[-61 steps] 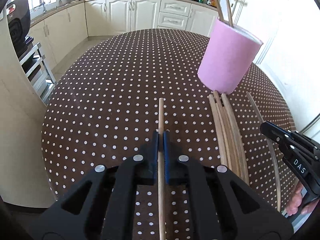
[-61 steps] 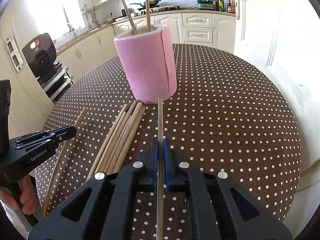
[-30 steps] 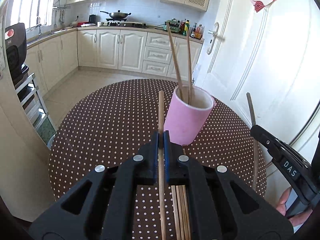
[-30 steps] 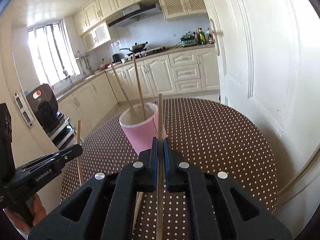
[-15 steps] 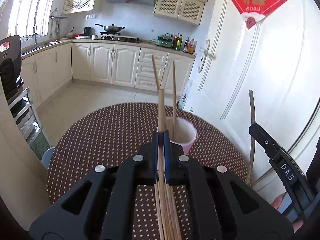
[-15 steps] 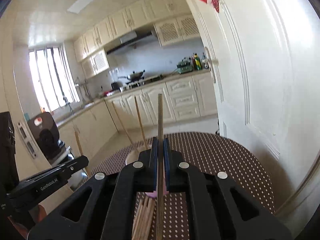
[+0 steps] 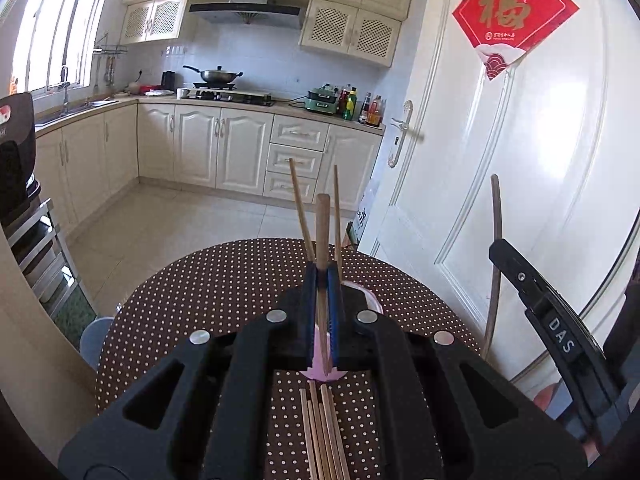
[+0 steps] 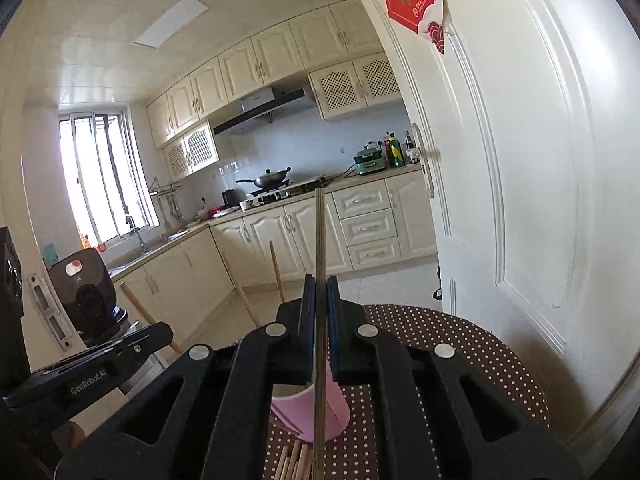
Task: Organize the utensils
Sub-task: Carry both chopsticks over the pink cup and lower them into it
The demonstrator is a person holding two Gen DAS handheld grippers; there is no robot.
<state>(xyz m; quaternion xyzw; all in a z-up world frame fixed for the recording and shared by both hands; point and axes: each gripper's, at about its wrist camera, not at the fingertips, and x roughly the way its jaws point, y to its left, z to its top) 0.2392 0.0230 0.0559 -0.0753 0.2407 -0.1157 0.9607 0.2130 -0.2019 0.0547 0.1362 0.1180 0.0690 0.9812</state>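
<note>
Bright daylight floods in from the window (image 8: 100, 184) at left, glaring off the white door (image 7: 540, 184). Fisheye curvature bends edges; corners darken. Sharp focus.

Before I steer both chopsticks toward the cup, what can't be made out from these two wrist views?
- Pink cup, left wrist view: mostly hidden behind the left gripper; opening barely shows.
- Pink cup, right wrist view: rim covered by the right gripper.
- Loose chopsticks on the table: cut off by the bottom edge, so no count.
- Each held chopstick: its lower end runs out of frame.
</note>
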